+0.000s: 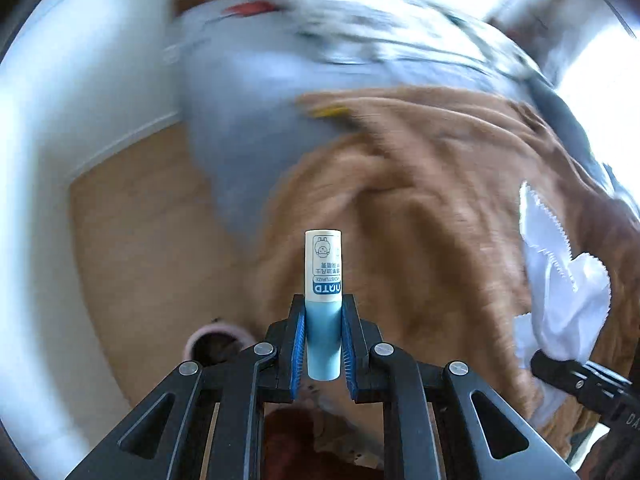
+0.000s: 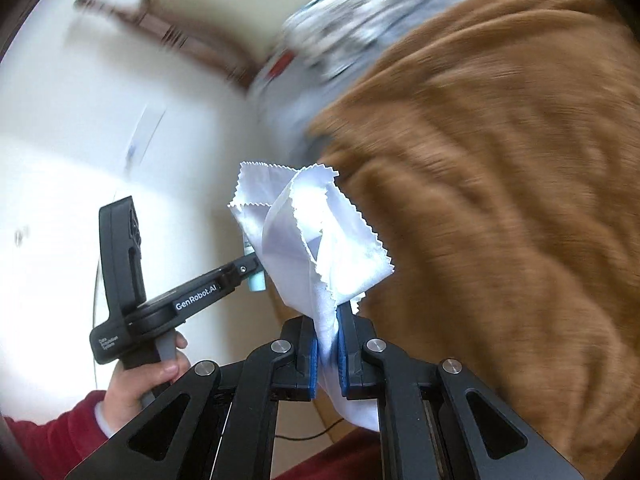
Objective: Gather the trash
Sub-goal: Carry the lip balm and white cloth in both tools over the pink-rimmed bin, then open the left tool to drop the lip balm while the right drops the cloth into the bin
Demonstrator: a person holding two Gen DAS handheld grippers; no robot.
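Note:
My left gripper (image 1: 323, 312) is shut on a lip balm tube (image 1: 322, 280), white at the top and light blue at the base, held upright between the blue pads. My right gripper (image 2: 328, 320) is shut on a white cloth with zigzag edges (image 2: 320, 232), which fans out above the fingers. The cloth also shows at the right of the left wrist view (image 1: 560, 280). The left gripper also shows in the right wrist view (image 2: 252, 268) with the tube's blue end (image 2: 256, 282) partly hidden behind the cloth. Both are held above the bed.
A brown fleece blanket (image 1: 440, 200) lies over a bed with a pale blue sheet (image 1: 248, 92). A yellow item (image 1: 330, 112) lies at the blanket's edge. Wooden floor (image 1: 152, 220) and a white wall (image 1: 60, 120) are on the left. A round pink-rimmed bin (image 1: 216, 340) stands below.

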